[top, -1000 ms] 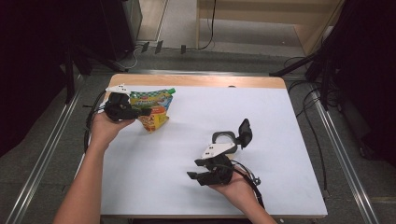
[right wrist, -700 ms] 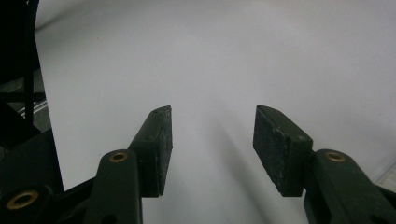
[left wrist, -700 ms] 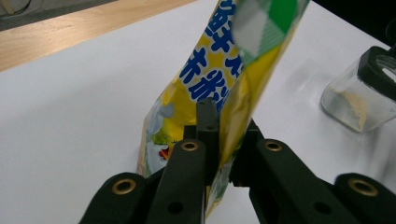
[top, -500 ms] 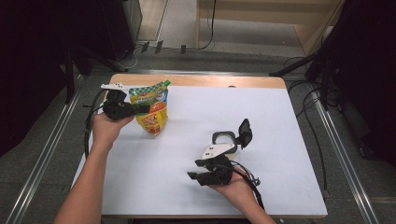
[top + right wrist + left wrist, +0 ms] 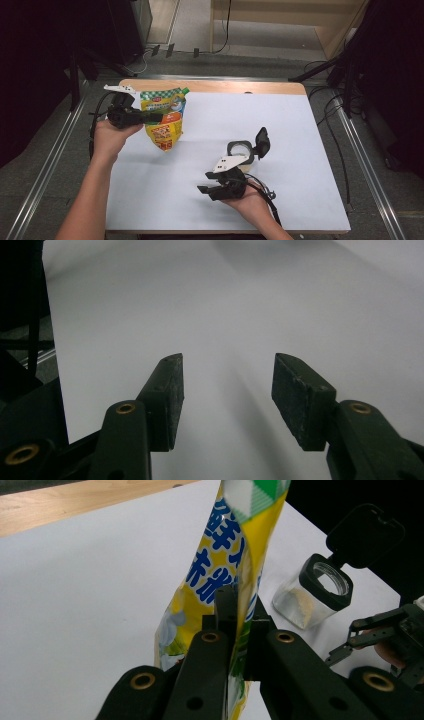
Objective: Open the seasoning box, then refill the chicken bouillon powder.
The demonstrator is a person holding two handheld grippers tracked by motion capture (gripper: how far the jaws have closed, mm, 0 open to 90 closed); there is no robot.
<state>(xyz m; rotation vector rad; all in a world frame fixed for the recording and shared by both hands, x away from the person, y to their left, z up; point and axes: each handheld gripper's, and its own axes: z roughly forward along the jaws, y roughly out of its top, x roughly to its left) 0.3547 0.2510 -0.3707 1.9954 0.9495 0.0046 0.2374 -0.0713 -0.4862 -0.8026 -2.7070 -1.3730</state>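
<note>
So the left gripper [image 5: 155, 118] fingers are clamped on the soft, floppy pouch [image 5: 165, 120], probably slippery; pinch its flat edge. Right gripper [image 5: 227, 377] fingers gape.

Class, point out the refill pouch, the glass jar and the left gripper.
Refill pouch [image 5: 165, 131], high view, printed yellow front.
Glass jar [image 5: 311, 596], left gripper view, clear wall below the black collar.
Left gripper [image 5: 239, 630], left gripper view, between its fingertips.

yellow and green printed pouch [image 5: 165, 120] with a green corner spout, upright at the far left of the white table [image 5: 300, 125], bottom edge touching the surface, body pinched flat at mid-height.
</note>
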